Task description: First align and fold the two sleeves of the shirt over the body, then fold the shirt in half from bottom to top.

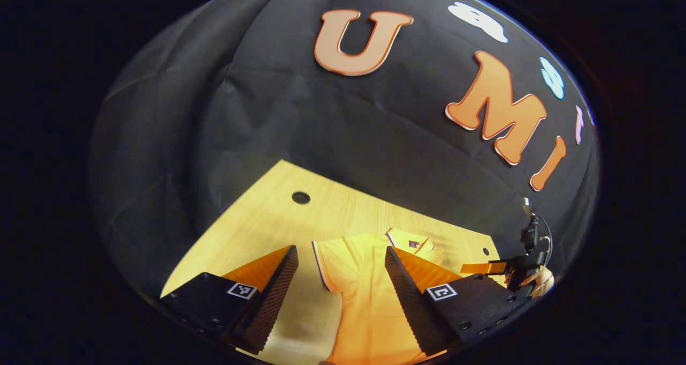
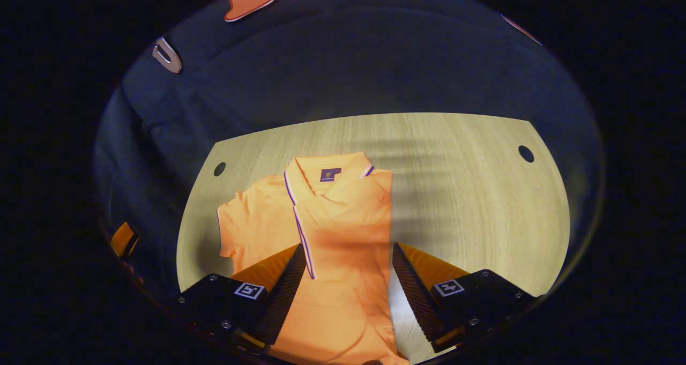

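An orange polo shirt (image 2: 343,215) lies flat on the wooden table (image 2: 471,193), collar at the far end. In the right gripper view one short sleeve (image 2: 241,225) is spread out to the left, while the shirt's right side ends in a straight edge. My right gripper (image 2: 348,245) hovers open over the shirt's body, nothing between its fingers. My left gripper (image 1: 340,250) is open too, over the shirt (image 1: 364,290) near its sleeve (image 1: 327,263). Farther right in the left gripper view a hand (image 1: 541,282) holds the right gripper (image 1: 474,268).
The table has round cable holes (image 2: 220,169) (image 2: 526,153) near its far corners. Black cloth walls close in the table at the back and sides. Bare wood lies to the right of the shirt in the right gripper view.
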Motion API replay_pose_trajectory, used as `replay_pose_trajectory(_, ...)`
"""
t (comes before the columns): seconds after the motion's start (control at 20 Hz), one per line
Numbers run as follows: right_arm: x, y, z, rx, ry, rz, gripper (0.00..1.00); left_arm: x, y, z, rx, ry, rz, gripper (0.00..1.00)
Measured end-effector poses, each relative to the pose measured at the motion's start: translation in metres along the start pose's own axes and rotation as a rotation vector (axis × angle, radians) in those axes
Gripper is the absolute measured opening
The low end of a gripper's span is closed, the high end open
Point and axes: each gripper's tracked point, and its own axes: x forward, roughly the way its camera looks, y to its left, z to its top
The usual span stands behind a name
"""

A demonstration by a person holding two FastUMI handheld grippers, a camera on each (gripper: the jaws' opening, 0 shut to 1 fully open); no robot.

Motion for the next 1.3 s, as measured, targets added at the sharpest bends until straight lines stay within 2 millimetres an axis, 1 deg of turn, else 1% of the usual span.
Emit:
replay_pose_trajectory(0.05, -0.009, -0.007, -0.002, 0.005, -0.008, 0.006, 0.99, 0.006, 0.0, -0.007, -0.013, 0.044, 0.002, 0.98)
replay_pose_trajectory(0.2, -0.029, -0.028, -0.006, 0.025, -0.032, 0.025, 0.99, 0.028, -0.002, -0.025, -0.069, 0.166, -0.019, 0.98)
replay_pose_trajectory(0.25, -0.034, -0.034, -0.007, 0.032, -0.042, 0.032, 0.99, 0.034, 0.0, -0.031, -0.095, 0.197, -0.014, 0.98)
replay_pose_trajectory(0.3, -0.038, -0.04, -0.009, 0.039, -0.047, 0.044, 0.99, 0.043, 0.005, -0.033, -0.106, 0.214, -0.003, 0.96)
replay_pose_trajectory(0.35, -0.041, -0.045, -0.014, 0.045, -0.045, 0.054, 0.99, 0.052, 0.006, -0.041, -0.102, 0.243, 0.012, 0.98)
replay_pose_trajectory(0.45, -0.046, -0.06, -0.023, 0.053, -0.037, 0.06, 0.99, 0.069, 0.0, -0.055, -0.081, 0.316, 0.048, 0.98)
replay_pose_trajectory(0.5, -0.049, -0.069, -0.027, 0.066, -0.033, 0.061, 0.99, 0.074, 0.001, -0.06, -0.078, 0.347, 0.072, 1.0)
replay_pose_trajectory(0.55, -0.05, -0.075, -0.032, 0.09, -0.025, 0.065, 0.99, 0.082, 0.001, -0.064, -0.077, 0.363, 0.089, 0.98)
replay_pose_trajectory(0.65, -0.052, -0.085, -0.04, 0.129, -0.016, 0.085, 0.99, 0.092, 0.005, -0.076, -0.08, 0.428, 0.127, 0.98)
replay_pose_trajectory(0.7, -0.053, -0.092, -0.043, 0.134, -0.012, 0.083, 0.99, 0.094, 0.01, -0.078, -0.08, 0.454, 0.15, 0.98)
replay_pose_trajectory(0.8, -0.051, -0.105, -0.054, 0.134, 0.002, 0.074, 0.99, 0.106, 0.023, -0.081, -0.046, 0.474, 0.2, 0.98)
replay_pose_trajectory(0.85, -0.05, -0.108, -0.059, 0.144, 0.013, 0.082, 0.99, 0.111, 0.028, -0.085, -0.029, 0.481, 0.215, 0.99)
replay_pose_trajectory(0.95, -0.049, -0.11, -0.067, 0.17, 0.031, 0.107, 0.99, 0.12, 0.031, -0.09, -0.015, 0.505, 0.234, 0.98)
replay_pose_trajectory(1.1, -0.043, -0.122, -0.079, 0.163, 0.055, 0.092, 0.99, 0.136, 0.041, -0.098, 0.014, 0.538, 0.277, 0.98)
replay_pose_trajectory(1.2, -0.042, -0.125, -0.081, 0.176, 0.065, 0.104, 0.99, 0.139, 0.046, -0.099, 0.037, 0.556, 0.299, 0.98)
replay_pose_trajectory(1.3, -0.041, -0.13, -0.084, 0.191, 0.074, 0.106, 0.99, 0.143, 0.045, -0.104, 0.058, 0.566, 0.313, 0.98)
